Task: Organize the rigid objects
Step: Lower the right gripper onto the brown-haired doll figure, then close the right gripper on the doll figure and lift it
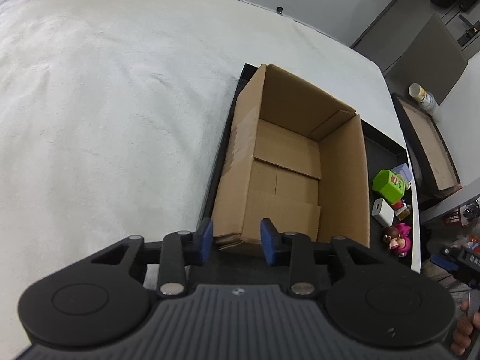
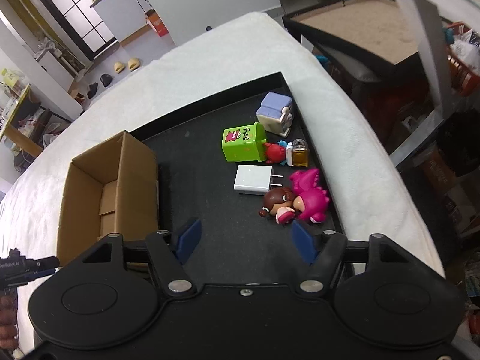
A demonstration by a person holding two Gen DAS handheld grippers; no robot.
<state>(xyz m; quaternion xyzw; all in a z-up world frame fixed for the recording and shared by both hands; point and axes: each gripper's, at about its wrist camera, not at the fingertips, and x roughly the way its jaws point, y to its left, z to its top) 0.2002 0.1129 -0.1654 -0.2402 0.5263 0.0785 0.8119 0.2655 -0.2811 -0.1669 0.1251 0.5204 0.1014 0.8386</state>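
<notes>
Left gripper hovering at the near end of the cardboard box, jaws parted to a moderate gap, gripping nothing; box interior bare, long axis running toward 12 o'clock.

Right gripper hanging over the black tray, jaws spread wide, carrying nothing. Toy cluster sitting at 12–1 o'clock from its tips: pink dinosaur figure nearest, just beyond the right finger; white charger at 12, prongs pointing to 3 o'clock; green box toy farther out. Judging the right side nearer for the first pick; box lying at 10 o'clock.
</notes>
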